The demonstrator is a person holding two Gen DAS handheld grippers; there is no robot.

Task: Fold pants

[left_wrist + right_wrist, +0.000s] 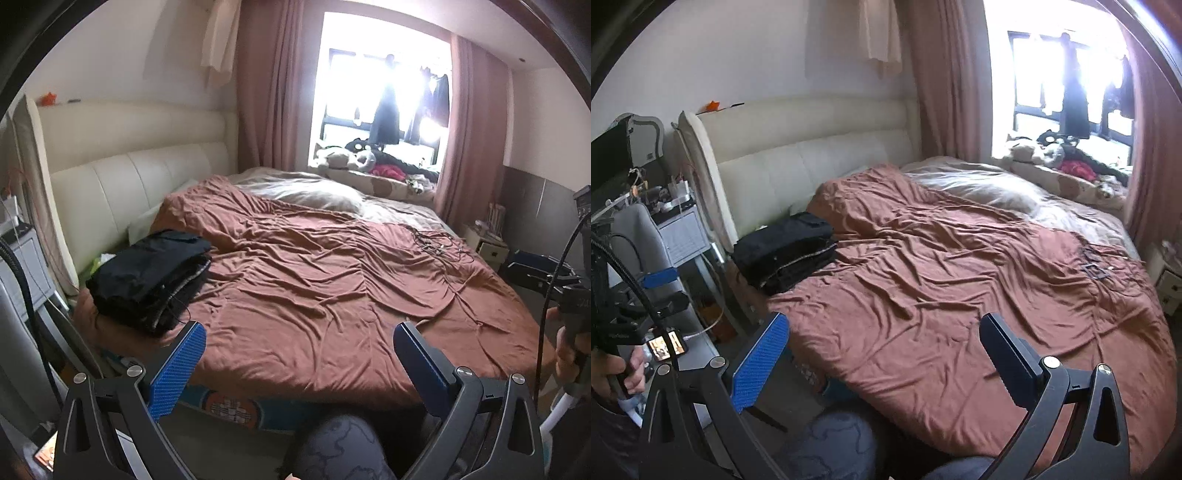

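A stack of folded dark pants [149, 275] [786, 253] lies at the left side of the bed near the headboard, on the rust-brown cover [332, 288] [960, 295]. My left gripper [299, 334] is open above the bed's near edge, its blue fingertips [194, 338] just right of the stack and holding nothing. My right gripper [884, 326] is also open and empty over the near part of the cover, well short of the stack. The other gripper shows in each view: the right one [574, 302] at the far right, the left one [646, 288] at the far left.
A cream padded headboard [140, 184] backs the bed. A grey pillow [317, 194] lies at the far side, cables [439, 243] on the cover at right. A cluttered nightstand [676, 229] and chair [639, 236] stand left. A person's patterned knee [340, 446] is below.
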